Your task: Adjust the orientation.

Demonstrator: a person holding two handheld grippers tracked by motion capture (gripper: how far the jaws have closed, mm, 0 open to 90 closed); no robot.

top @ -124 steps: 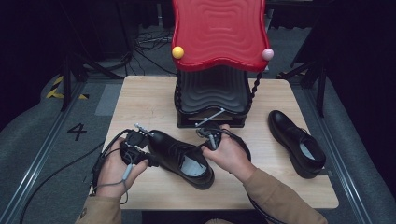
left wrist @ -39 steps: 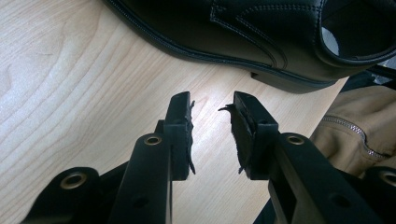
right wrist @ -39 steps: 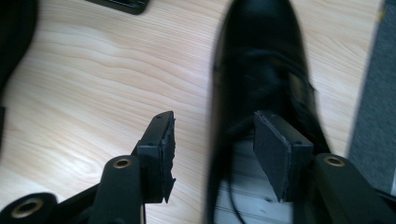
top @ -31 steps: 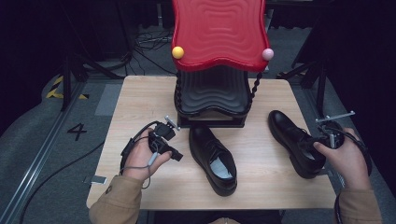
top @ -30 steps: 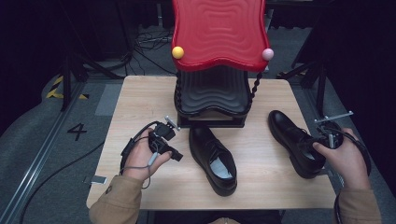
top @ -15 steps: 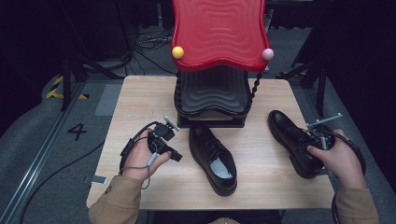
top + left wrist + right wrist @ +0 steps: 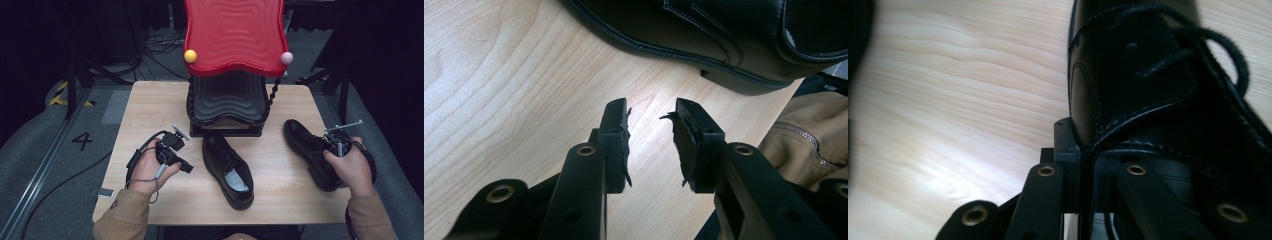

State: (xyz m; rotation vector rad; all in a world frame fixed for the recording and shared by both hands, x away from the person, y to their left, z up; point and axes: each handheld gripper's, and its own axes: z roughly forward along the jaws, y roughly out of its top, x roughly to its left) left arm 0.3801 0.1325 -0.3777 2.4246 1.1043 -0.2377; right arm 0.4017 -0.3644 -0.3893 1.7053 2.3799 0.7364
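The right gripper [image 7: 1083, 165] has just been closing its jaws and now pinches the side wall of a black lace-up leather shoe [image 7: 1148, 90], one jaw outside the collar, the other inside, near the pale wooden table [image 7: 165, 100]'s right edge. The left gripper [image 7: 651, 117] holds its jaws apart with nothing between them, bare tabletop beneath and the table's near edge just beside them. Just beyond those jaws lies a second black leather shoe [image 7: 704, 30], heel towards the near edge. Farther back stands a black ribbed stand under a wavy red panel [image 7: 232, 35], with clear table on both sides.
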